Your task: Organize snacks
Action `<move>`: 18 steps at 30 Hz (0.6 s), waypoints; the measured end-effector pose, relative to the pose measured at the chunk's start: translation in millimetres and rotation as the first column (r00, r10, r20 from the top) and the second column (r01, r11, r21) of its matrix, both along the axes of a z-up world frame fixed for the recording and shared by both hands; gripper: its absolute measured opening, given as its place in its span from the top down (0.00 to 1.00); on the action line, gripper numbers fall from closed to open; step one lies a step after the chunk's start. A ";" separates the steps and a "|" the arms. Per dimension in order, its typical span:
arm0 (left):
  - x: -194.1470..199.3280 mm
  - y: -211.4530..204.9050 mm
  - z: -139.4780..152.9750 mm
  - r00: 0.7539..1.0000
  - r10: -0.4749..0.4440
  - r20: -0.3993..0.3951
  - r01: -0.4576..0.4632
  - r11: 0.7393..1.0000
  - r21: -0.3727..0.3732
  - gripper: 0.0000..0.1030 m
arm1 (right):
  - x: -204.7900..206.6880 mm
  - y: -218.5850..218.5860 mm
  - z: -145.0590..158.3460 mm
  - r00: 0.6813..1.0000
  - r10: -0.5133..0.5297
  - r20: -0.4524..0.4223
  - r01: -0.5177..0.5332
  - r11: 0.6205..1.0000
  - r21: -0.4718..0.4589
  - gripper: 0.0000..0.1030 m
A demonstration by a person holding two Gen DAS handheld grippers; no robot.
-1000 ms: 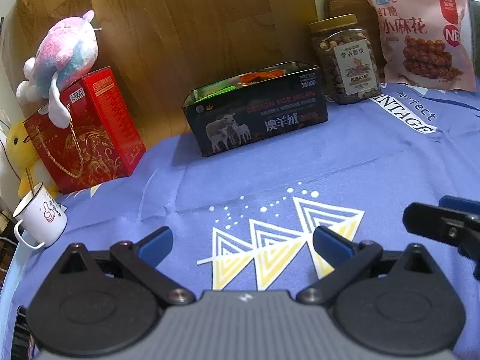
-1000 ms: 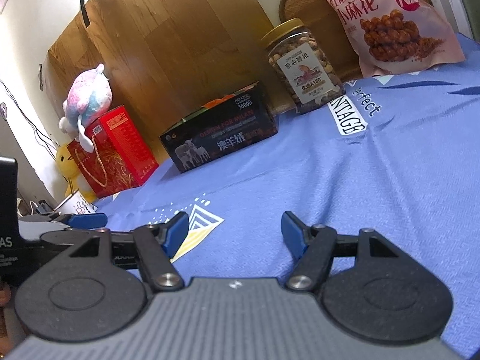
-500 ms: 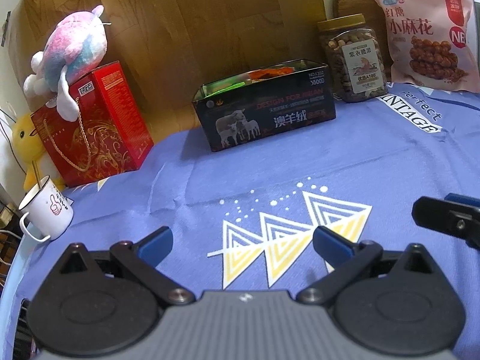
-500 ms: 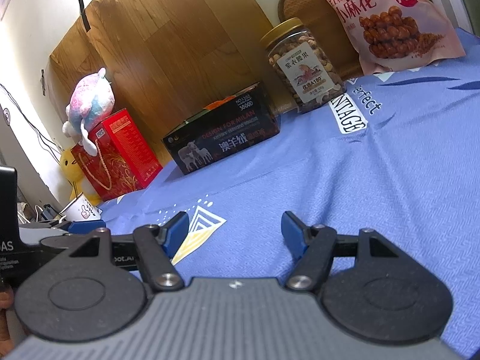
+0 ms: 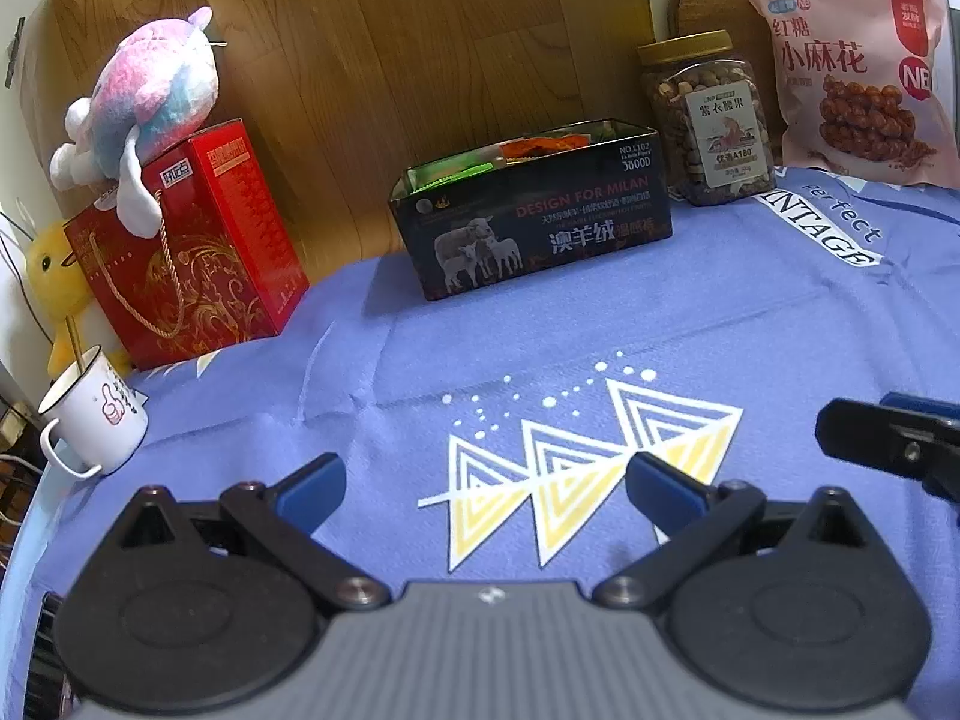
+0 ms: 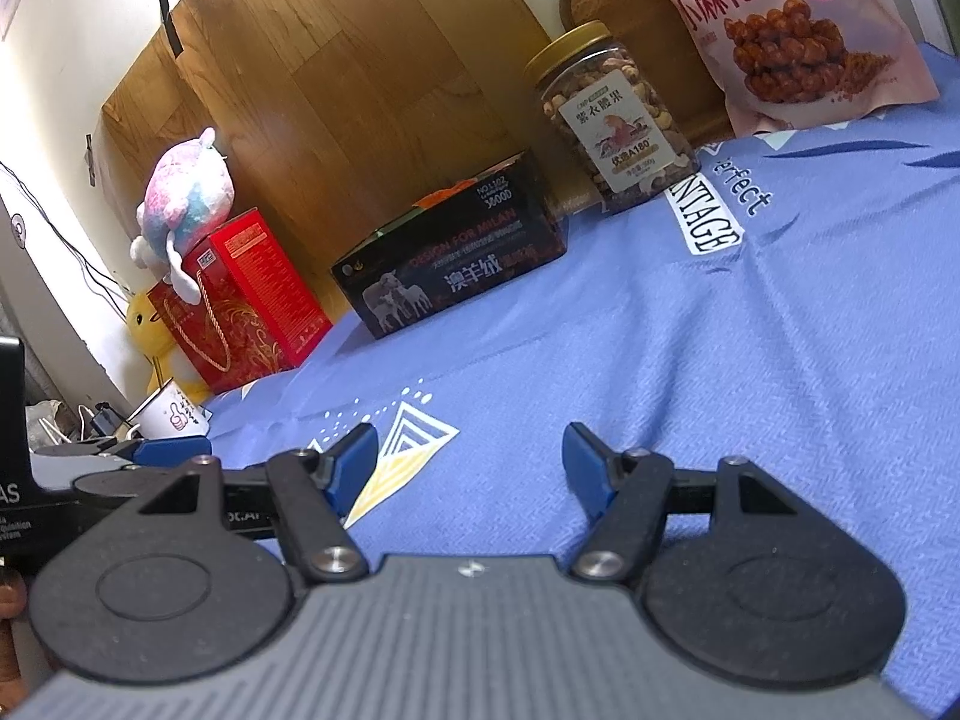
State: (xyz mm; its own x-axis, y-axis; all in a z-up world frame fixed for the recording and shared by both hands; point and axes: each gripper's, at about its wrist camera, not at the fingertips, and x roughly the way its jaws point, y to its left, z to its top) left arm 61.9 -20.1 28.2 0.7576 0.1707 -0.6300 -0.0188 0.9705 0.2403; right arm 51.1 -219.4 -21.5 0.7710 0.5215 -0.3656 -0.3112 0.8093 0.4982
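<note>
A dark open tin box point(image 5: 534, 210) holding green and orange snack packets stands at the back of the blue cloth; it also shows in the right wrist view point(image 6: 450, 261). A clear nut jar point(image 5: 705, 120) with a gold lid stands right of it, and a pink snack bag point(image 5: 852, 72) leans behind, both also in the right wrist view: jar point(image 6: 612, 120), bag point(image 6: 774, 24). My left gripper point(image 5: 486, 480) is open and empty, low over the cloth. My right gripper point(image 6: 471, 459) is open and empty, beside the left one.
A red gift box point(image 5: 186, 246) with a plush toy point(image 5: 150, 96) on top stands at the back left. A white mug point(image 5: 90, 420) sits near the cloth's left edge. A wooden board point(image 5: 420, 48) backs the scene. A yellow plush point(image 5: 51, 282) sits far left.
Both grippers have drawn slightly back and tilted; the tin and jar shifted a little right in the left view. Both grippers stay open and empty.
</note>
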 end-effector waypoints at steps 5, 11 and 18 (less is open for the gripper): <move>0.5 0.5 -0.1 1.000 0.002 0.000 -0.002 1.000 -0.001 0.00 | 0.8 0.1 -0.2 1.000 0.002 -0.001 -0.002 1.000 -0.001 0.32; 2.4 1.9 -0.1 1.000 0.007 -0.002 -0.007 1.000 -0.010 0.00 | 1.0 1.1 -1.0 1.000 0.008 -0.004 -0.008 1.000 -0.004 0.32; 2.2 -0.1 -2.6 1.000 0.000 -0.004 0.000 1.000 -0.007 0.00 | 1.1 0.7 -0.9 1.000 0.007 -0.002 -0.007 1.000 -0.003 0.32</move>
